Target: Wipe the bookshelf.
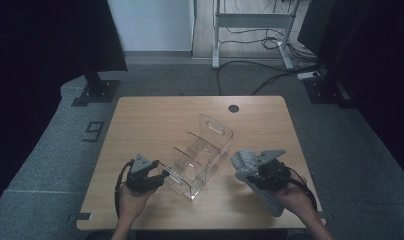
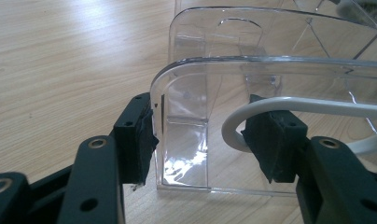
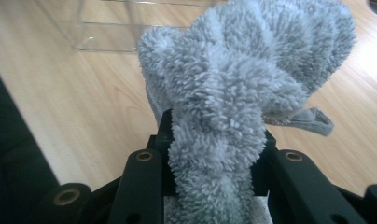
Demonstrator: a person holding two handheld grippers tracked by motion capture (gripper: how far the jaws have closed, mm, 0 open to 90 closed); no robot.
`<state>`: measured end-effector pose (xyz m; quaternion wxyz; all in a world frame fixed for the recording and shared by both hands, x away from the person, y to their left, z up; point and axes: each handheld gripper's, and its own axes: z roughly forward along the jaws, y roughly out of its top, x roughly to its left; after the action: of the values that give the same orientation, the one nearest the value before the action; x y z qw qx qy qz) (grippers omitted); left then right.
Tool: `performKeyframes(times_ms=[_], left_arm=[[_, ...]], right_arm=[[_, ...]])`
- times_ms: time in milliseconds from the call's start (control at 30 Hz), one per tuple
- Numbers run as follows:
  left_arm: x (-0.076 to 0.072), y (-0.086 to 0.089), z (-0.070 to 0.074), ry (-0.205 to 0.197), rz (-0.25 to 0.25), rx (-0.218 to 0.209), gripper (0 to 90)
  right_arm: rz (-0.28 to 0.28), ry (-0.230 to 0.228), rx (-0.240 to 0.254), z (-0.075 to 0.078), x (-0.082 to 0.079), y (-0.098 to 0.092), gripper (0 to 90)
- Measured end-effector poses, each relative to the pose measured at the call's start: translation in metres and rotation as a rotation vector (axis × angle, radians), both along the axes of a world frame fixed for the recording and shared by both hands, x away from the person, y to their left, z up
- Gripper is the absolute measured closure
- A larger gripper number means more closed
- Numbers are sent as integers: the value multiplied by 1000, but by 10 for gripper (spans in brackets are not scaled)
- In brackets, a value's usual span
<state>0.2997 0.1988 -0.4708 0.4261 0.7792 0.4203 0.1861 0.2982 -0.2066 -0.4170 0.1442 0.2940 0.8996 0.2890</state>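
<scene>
A clear acrylic organizer [image 1: 202, 150] with several dividers lies slantwise on the wooden table [image 1: 155, 115]. My left gripper [image 1: 160, 176] is at its near left end. In the left gripper view its jaws [image 2: 200, 140] straddle the corner of the organizer's end panel [image 2: 186, 116]. The left pad [image 2: 142, 140] touches the panel's edge, while the right pad [image 2: 270, 140] stands clear of it. My right gripper [image 1: 260, 169] hovers to the right of the organizer, shut on a fluffy grey cloth [image 1: 244, 160]. The cloth [image 3: 233, 84] bunches above the jaws [image 3: 214, 140], and its tail hangs below the hand.
A white cable [image 2: 289, 105] loops in front of the left gripper's right jaw. A round grommet hole [image 1: 233, 108] sits near the table's far edge. Black stands [image 1: 95, 90], a white desk frame [image 1: 252, 30] and floor cables lie beyond the table.
</scene>
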Motion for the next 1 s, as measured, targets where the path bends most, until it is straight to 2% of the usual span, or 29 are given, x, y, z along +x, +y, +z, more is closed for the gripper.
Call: performKeyframes(times_ms=[333,500,700,1000], left_arm=[[0,0,0,0,0,0,440],[0,0,0,0,-2,0,440],[0,0,0,0,-2,-3,440],[0,1,0,-1,-3,-2,440]], right_arm=[[-108,-26,-16,8,12,-37,653],[-161,-19,-19,7,20,-52,653],[-215,-6,-29,-9,33,-63,652],[-262,33,-23,-46,51,-71,646]])
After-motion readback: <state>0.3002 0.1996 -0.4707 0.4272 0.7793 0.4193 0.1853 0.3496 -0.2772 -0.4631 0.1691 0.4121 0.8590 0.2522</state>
